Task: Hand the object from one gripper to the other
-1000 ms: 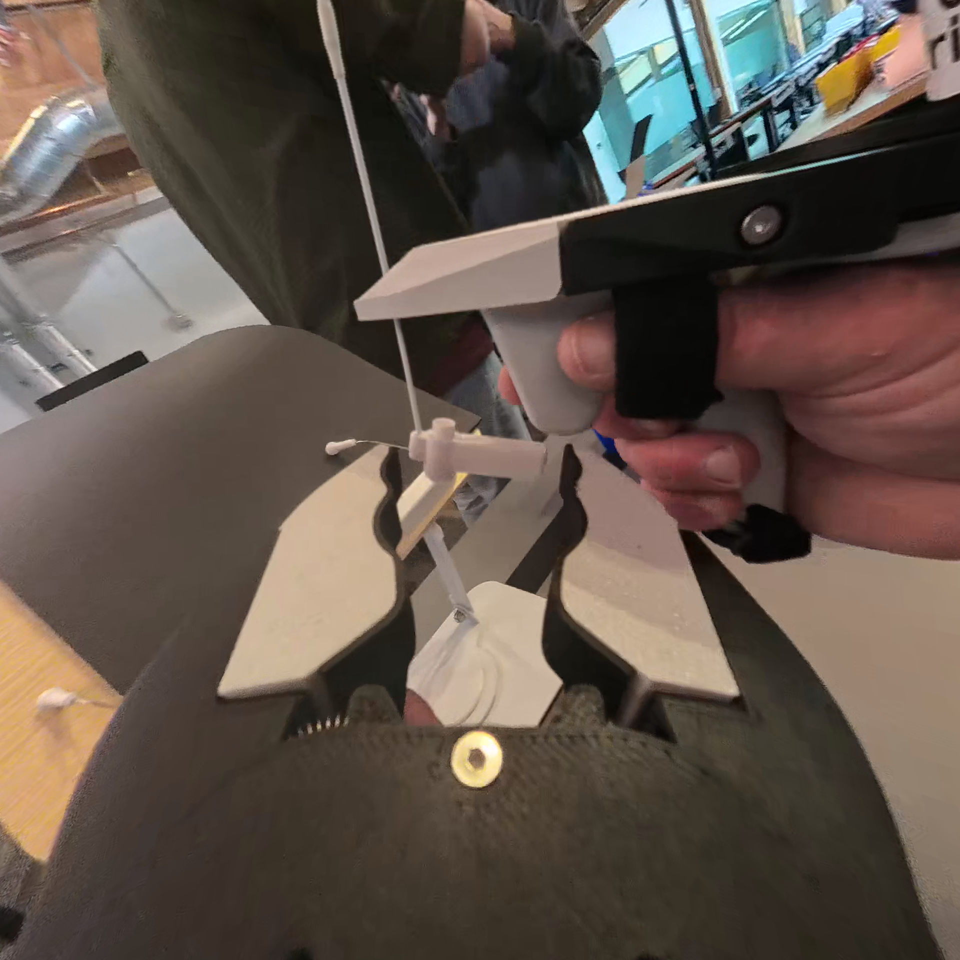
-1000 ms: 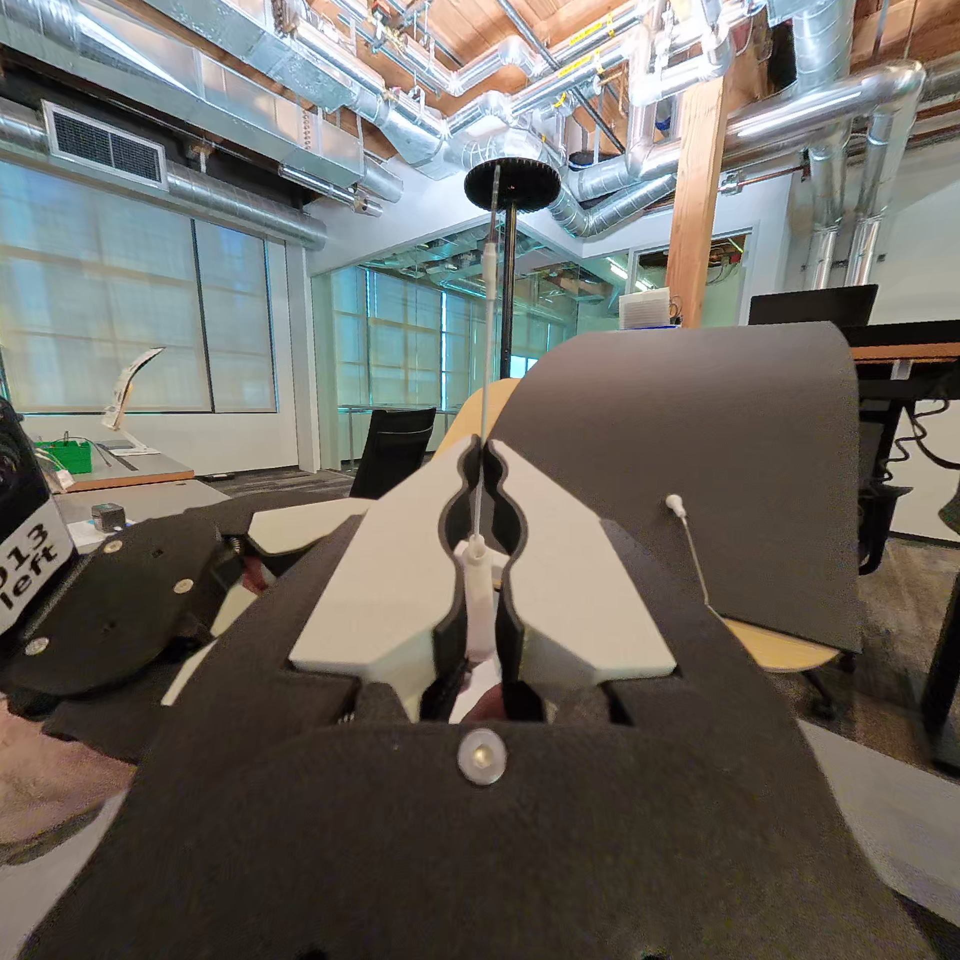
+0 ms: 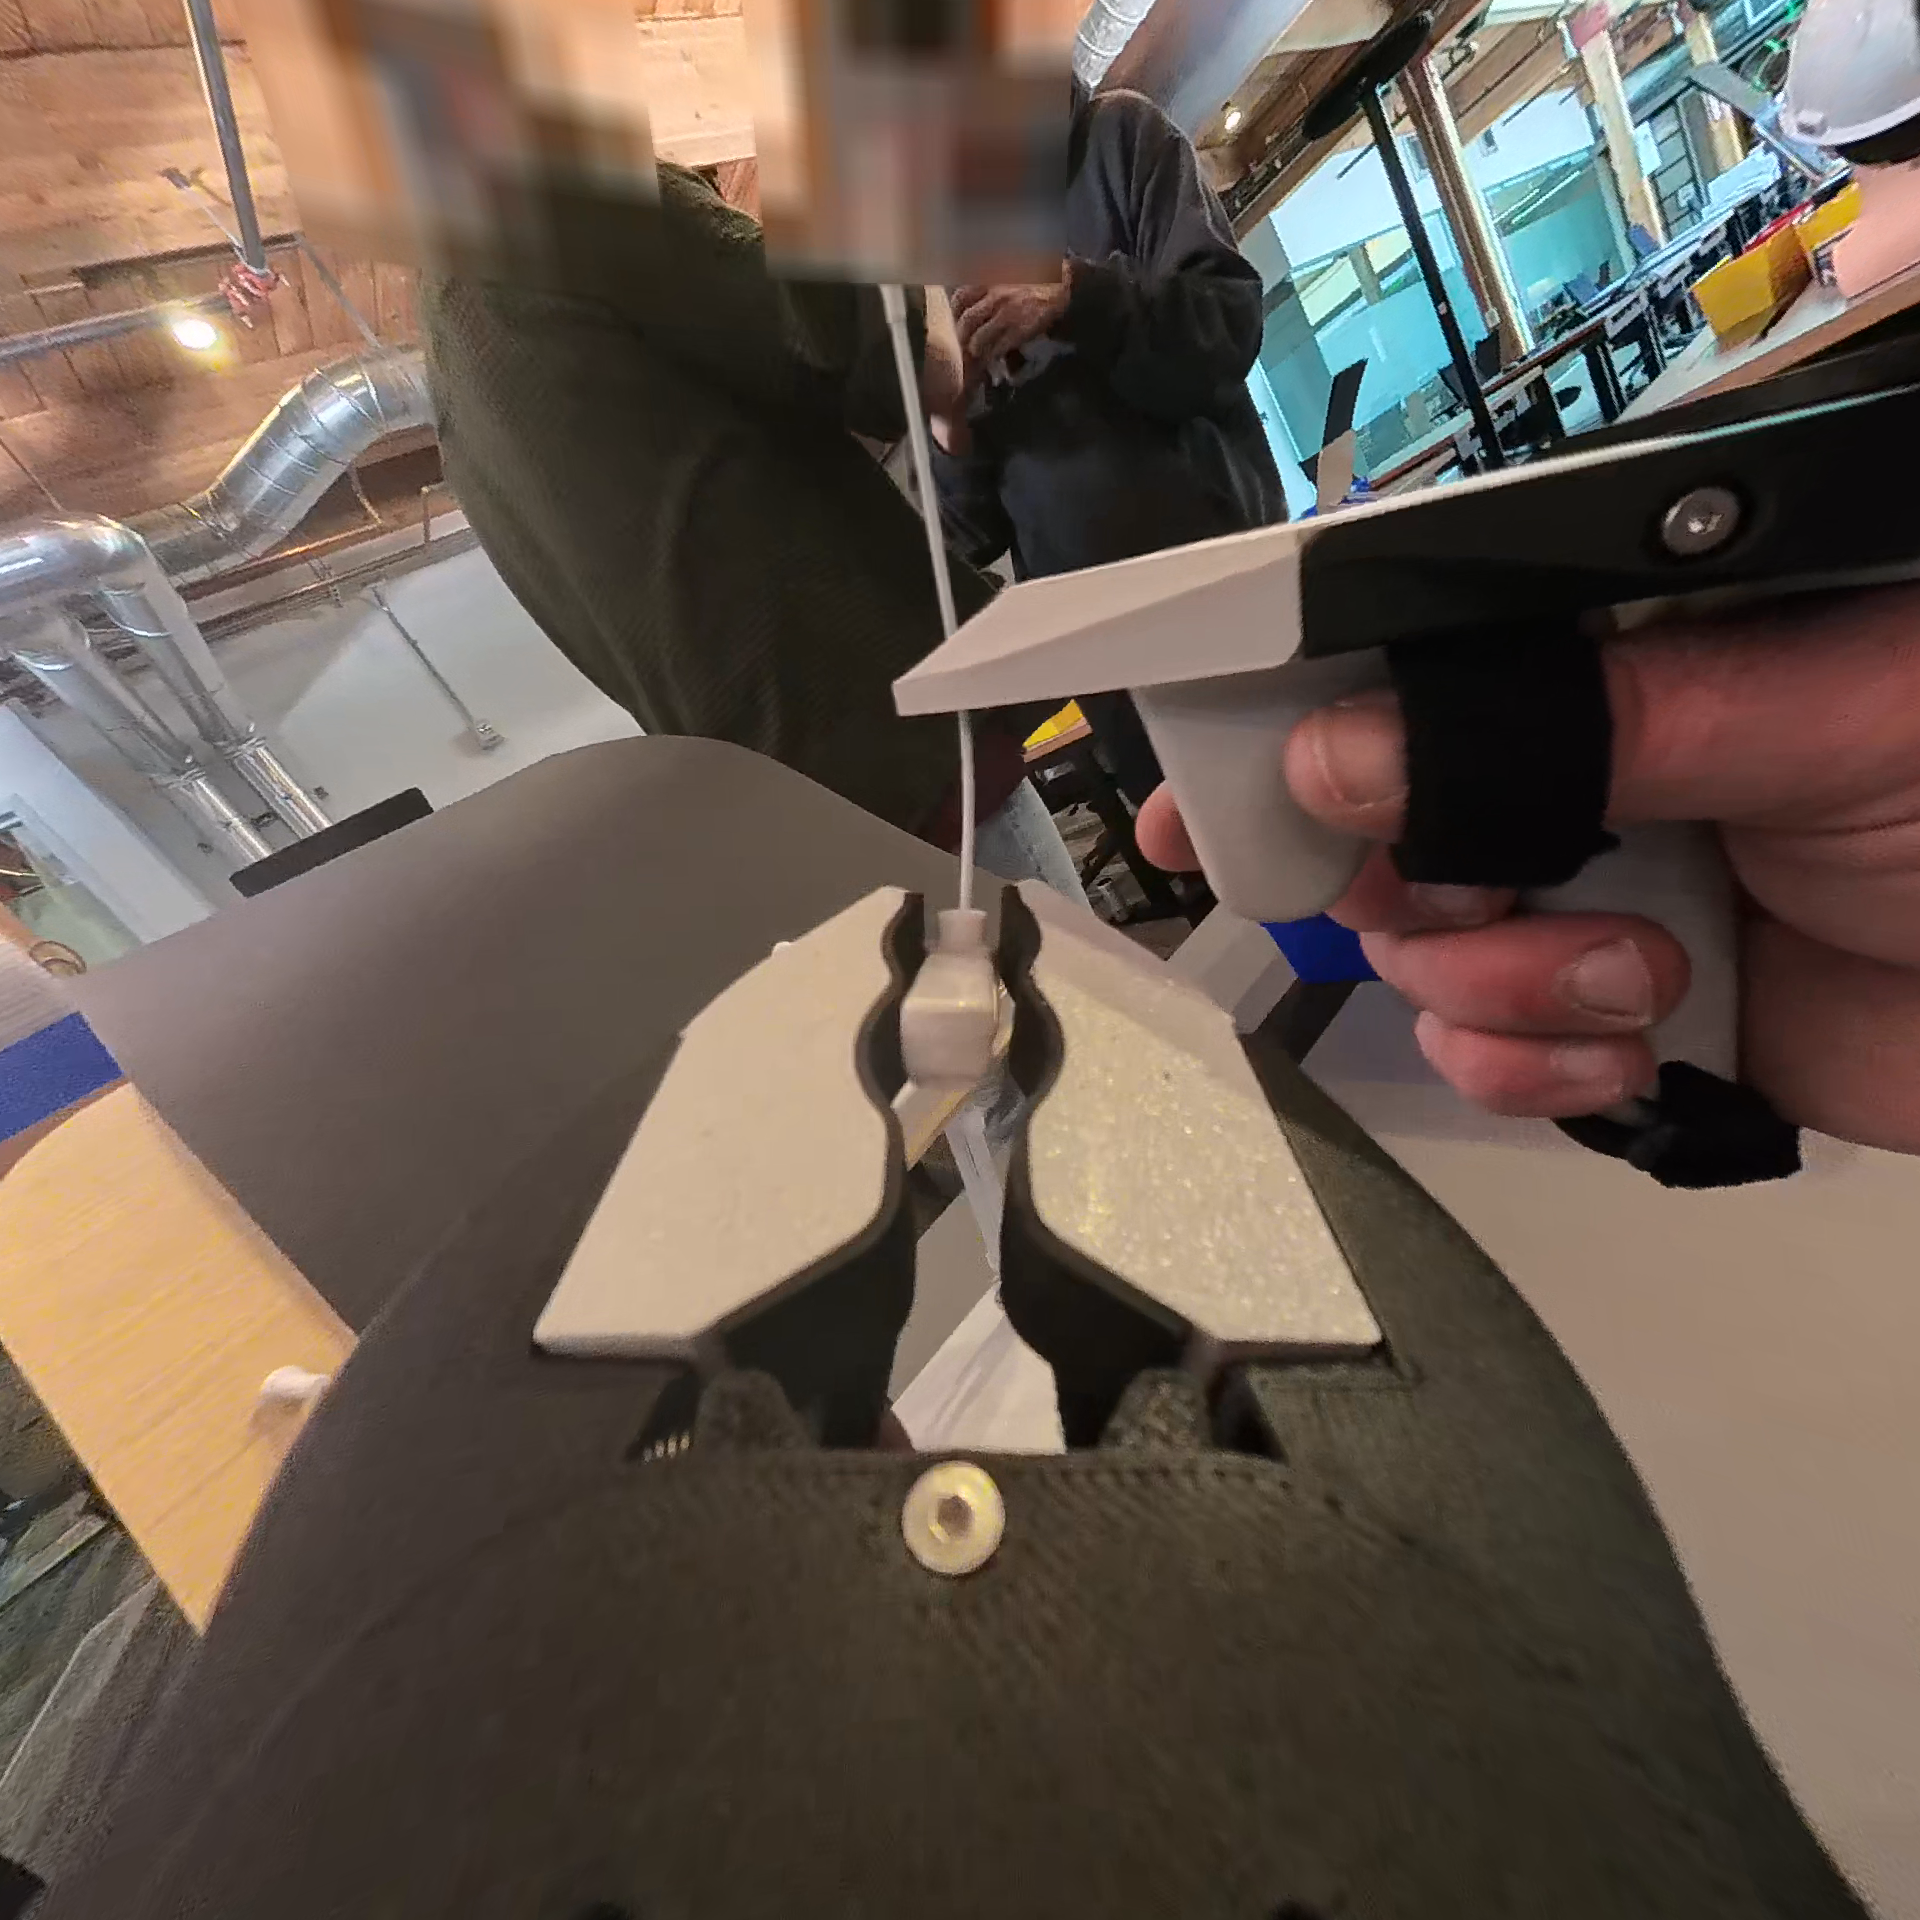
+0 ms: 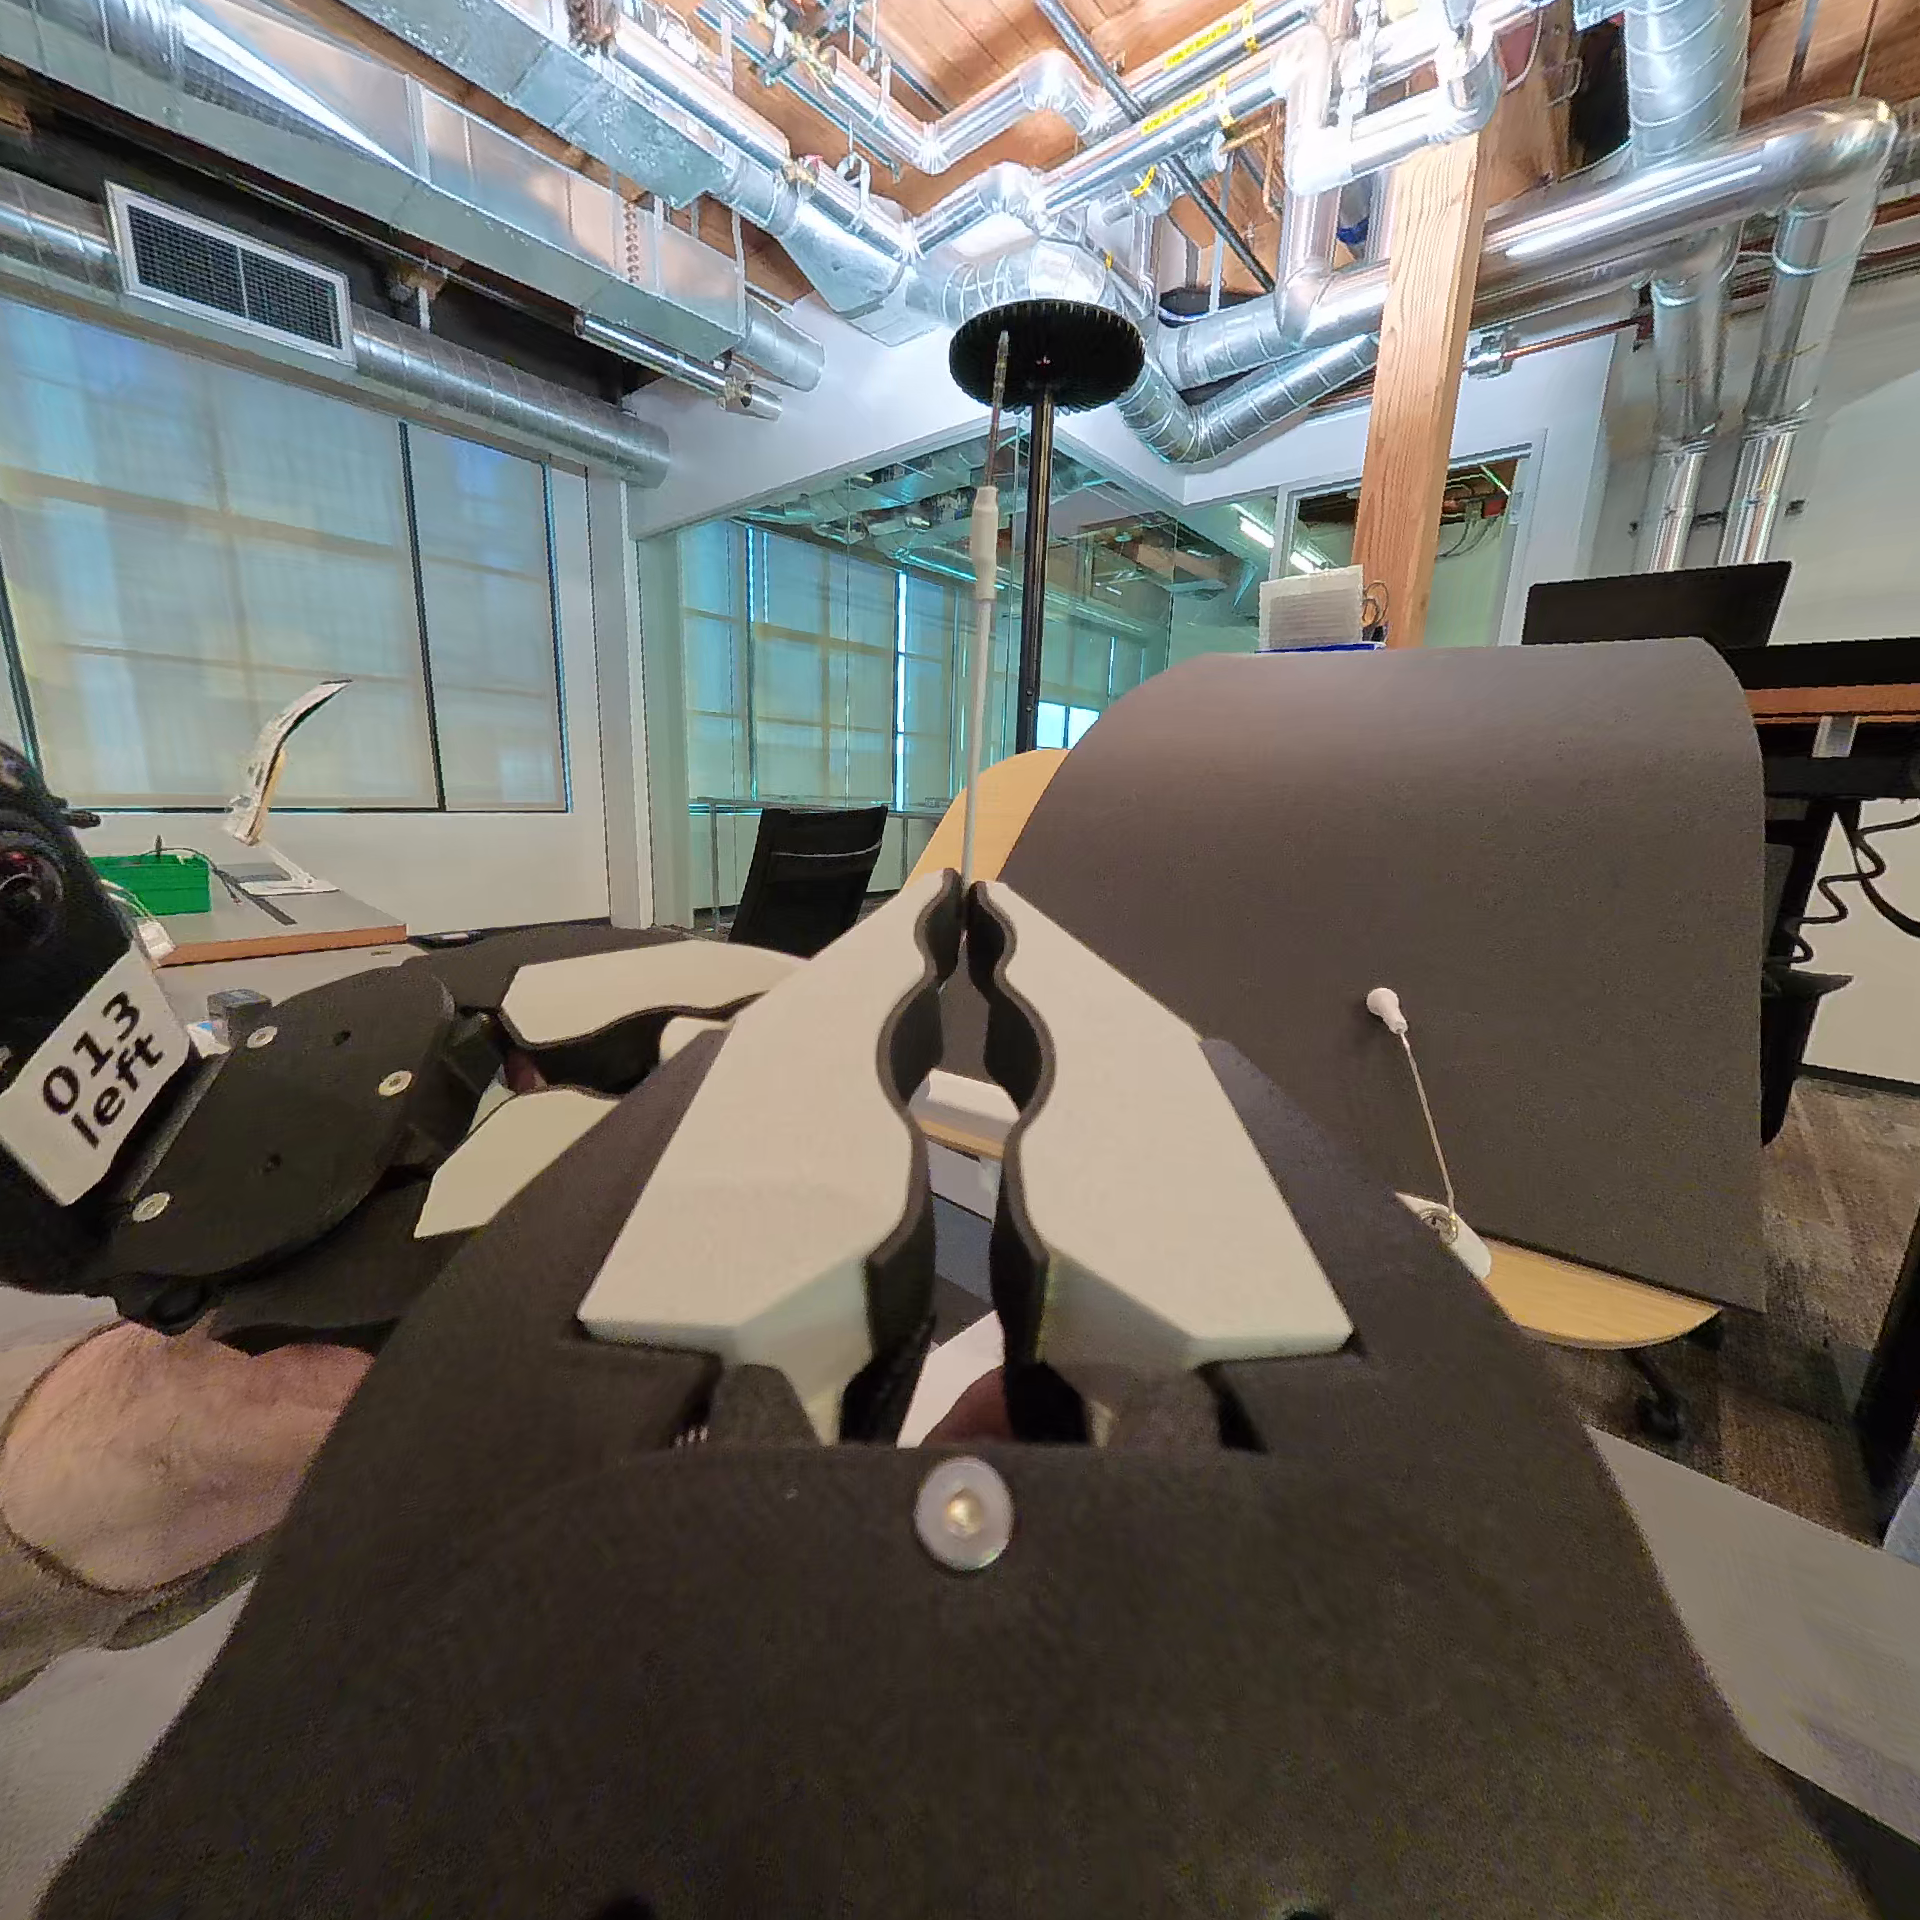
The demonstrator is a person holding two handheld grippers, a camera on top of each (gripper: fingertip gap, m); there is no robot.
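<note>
Thin white probe [image 3: 951, 1013] — upright, clamped.

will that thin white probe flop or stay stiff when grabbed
Probably stiff: the thin white probe stands straight above the pinching right claw. Likely light, being so slender. It may pivot there; the left claw around its thicker hub looks steadier.
</note>
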